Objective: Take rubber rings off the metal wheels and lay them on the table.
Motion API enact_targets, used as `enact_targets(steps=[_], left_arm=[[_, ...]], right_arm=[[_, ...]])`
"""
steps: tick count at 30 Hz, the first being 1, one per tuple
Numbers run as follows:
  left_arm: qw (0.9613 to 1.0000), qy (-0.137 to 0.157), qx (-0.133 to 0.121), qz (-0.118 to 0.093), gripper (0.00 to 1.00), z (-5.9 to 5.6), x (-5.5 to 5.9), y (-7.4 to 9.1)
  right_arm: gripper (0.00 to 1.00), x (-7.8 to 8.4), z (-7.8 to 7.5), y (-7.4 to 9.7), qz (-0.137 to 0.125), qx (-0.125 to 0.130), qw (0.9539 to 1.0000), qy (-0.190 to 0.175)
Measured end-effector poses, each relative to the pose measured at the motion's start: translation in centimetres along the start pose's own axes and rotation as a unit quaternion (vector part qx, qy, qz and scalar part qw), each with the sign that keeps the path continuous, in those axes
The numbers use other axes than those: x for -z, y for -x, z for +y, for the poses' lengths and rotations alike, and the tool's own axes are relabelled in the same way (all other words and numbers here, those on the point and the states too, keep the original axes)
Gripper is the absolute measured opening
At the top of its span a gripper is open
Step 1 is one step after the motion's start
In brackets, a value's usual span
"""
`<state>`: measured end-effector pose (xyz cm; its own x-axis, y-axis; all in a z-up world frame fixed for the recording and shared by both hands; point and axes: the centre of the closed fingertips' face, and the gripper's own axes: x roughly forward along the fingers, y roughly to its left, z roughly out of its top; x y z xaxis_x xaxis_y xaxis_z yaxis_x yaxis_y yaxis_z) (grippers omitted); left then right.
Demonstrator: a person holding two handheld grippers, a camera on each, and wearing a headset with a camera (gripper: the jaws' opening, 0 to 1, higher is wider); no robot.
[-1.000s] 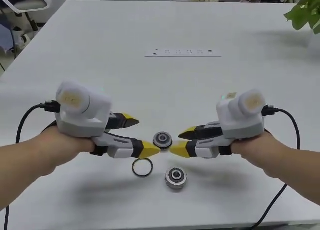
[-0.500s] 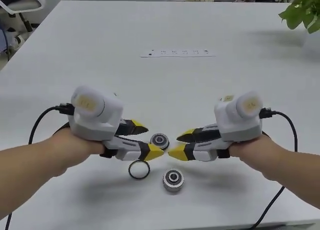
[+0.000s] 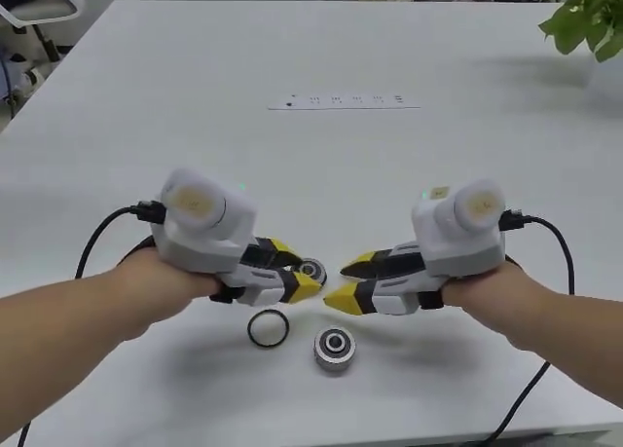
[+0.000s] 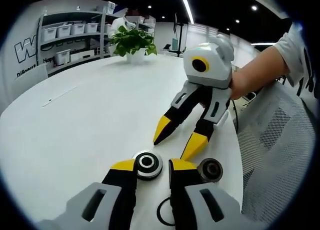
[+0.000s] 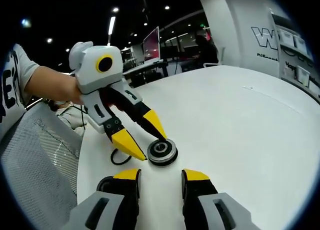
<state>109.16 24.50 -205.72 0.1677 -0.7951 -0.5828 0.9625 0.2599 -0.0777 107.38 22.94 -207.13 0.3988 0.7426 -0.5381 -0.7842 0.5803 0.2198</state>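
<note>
Left gripper (image 3: 295,267): jaws spread, held low over the table (image 3: 292,165), pointing toward the right gripper.
Right gripper (image 3: 341,281): jaws spread and holding nothing, tips facing the left gripper's tips, just apart from them.
Near wheel (image 3: 311,269): lay flat on the table between the two grippers, with a dark band around its rim.
Near wheel and left jaws: in the left gripper view the wheel (image 4: 147,165) sat in the gap between the two yellow tips of the left gripper (image 4: 152,166), closer to one tip than to the other; whether either tip pressed on it could not be told.
Near wheel and right jaws: in the right gripper view the wheel (image 5: 161,151) lay just beyond the tips of the right gripper (image 5: 161,176), outside its gap, in line with it.
Left gripper as seen from the right: left gripper (image 5: 145,140) had one tip at the wheel's edge and the other beside it.
Second wheel (image 3: 334,347): flat on the table, nearer the person, apart from all jaws, with a pale gray rim.
Loose ring (image 3: 268,328): a thin black ring lying flat on the table, just beside the second wheel and below the left gripper.
Hands: one gripped each gripper's handle, a black cable trailing from each.
Far side: a white power strip (image 3: 343,101) lay on the table, and a green plant (image 3: 584,18) stood at the far corner.
</note>
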Motion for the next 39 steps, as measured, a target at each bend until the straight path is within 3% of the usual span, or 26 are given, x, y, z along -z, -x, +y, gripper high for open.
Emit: enact_targets(steps=[7, 14, 21, 39], left_arm=[[0.9998, 0.000, -0.018, -0.003, 0.09, 0.6, 0.0, -0.2], [0.9987, -0.045, -0.025, 0.004, 0.08, 0.5, 0.1, -0.3], [0.9976, -0.062, -0.031, 0.005, 0.07, 0.5, 0.0, -0.3], [0.9977, -0.057, -0.035, 0.005, 0.07, 0.5, 0.0, -0.3]], right_arm=[[0.30, -0.1, -0.1, 0.0, -0.002, 0.002, 1.0000, -0.001], [0.30, -0.3, -0.2, -0.2, -0.003, 0.003, 1.0000, -0.001], [0.30, -0.6, 0.1, -0.7, -0.002, 0.002, 1.0000, 0.007], [0.25, -1.0, -0.2, -2.1, -0.002, 0.009, 0.9996, 0.027]])
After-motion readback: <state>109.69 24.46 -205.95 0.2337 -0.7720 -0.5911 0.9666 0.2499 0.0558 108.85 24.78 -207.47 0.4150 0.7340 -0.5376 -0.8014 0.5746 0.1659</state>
